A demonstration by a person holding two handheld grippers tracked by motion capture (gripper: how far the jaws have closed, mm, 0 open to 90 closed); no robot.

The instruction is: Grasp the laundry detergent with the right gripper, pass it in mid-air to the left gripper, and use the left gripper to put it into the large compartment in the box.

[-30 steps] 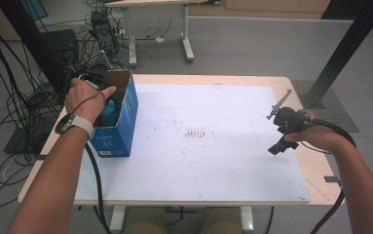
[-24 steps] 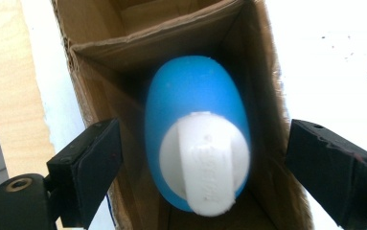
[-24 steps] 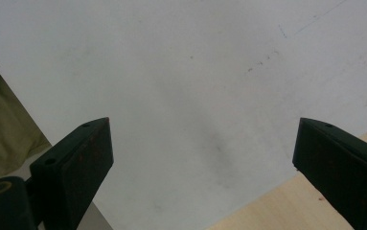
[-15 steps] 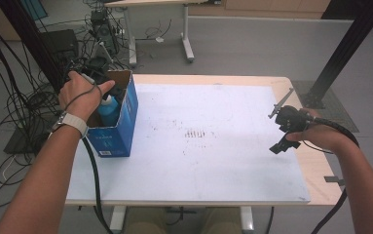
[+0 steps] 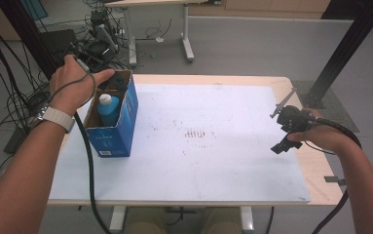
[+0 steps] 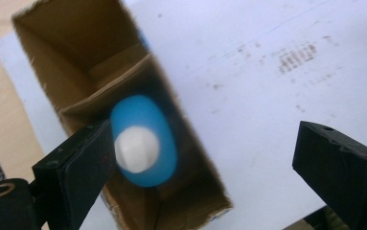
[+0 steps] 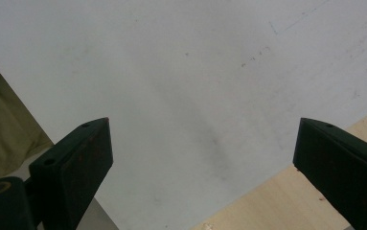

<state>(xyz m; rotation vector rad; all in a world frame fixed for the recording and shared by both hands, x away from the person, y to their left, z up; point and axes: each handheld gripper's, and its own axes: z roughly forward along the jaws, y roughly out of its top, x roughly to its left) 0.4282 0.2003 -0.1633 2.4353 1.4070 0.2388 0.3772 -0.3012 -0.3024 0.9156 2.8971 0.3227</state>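
Note:
A blue cardboard box (image 5: 121, 127) with an open top stands at the left of the table. A blue bottle with a white cap (image 5: 107, 106) stands upright inside it. In the left gripper view the bottle (image 6: 143, 143) lies just inside the left jaw. The left gripper (image 6: 205, 139) hovers open above the box, touching nothing. In the high view the left hand (image 5: 72, 85) wraps that gripper over the box's far left corner. My right gripper (image 5: 279, 126) is held open above the right edge of the white sheet (image 7: 195, 72), with nothing between its jaws.
A white sheet (image 5: 208, 146) covers most of the wooden table (image 5: 315, 168). Faint dark marks (image 5: 196, 133) sit at its middle. Cables and equipment (image 5: 96, 46) crowd the floor beyond the far left corner. A black post (image 5: 342, 48) rises at the right.
The left hand has lifted off the bottle and drawn back to the far left, leaving the bottle standing in the box. The right gripper has barely moved.

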